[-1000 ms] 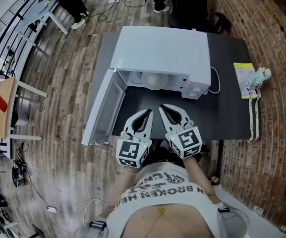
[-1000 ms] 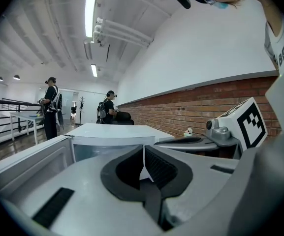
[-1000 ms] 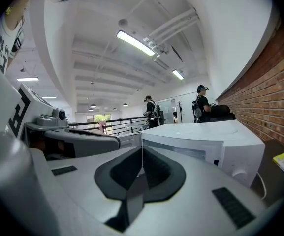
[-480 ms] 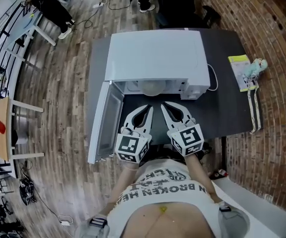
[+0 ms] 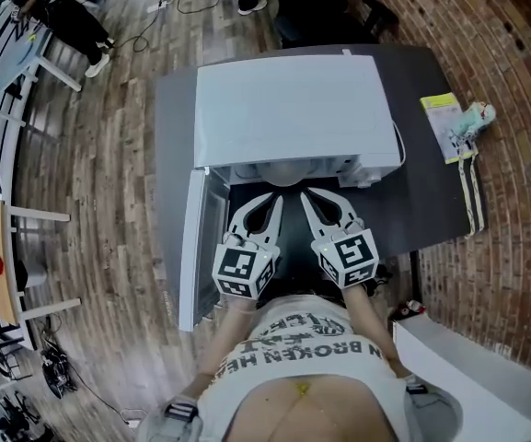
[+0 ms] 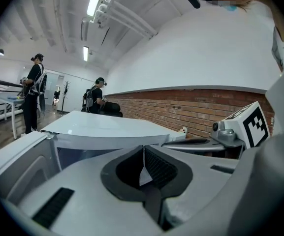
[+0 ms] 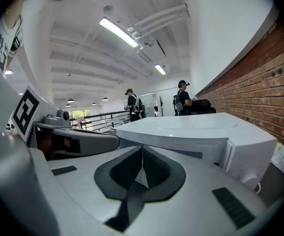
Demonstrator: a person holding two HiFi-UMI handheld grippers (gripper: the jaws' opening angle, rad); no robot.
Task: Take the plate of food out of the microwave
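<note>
head view: the white box-shaped microwave (image 5: 288, 109) sits on the dark bench (image 5: 431, 187) with its white hinged door (image 5: 201, 238) swung open to the left. the left tool (image 5: 277, 199) and right tool (image 5: 305, 195) point side by side at the cavity mouth, just short of it. of the plate of food only a pale rounded edge (image 5: 279, 171) shows under the microwave's top, still inside the cavity. a yellow booklet (image 5: 444, 127) lies well apart on the right.

left gripper view: this tool's jaws are pressed together with nothing between them. the open door stands close on its left, so a sideways drift could knock it.

right gripper view: these jaws are also closed and empty, facing the microwave's front.

likely risks: going in closed, the tips would shove the plate deeper instead of taking its rim. the head view hides most of the plate, so a rim could be missed. uneven lifting by the two tools could tilt it and spill the food.
</note>
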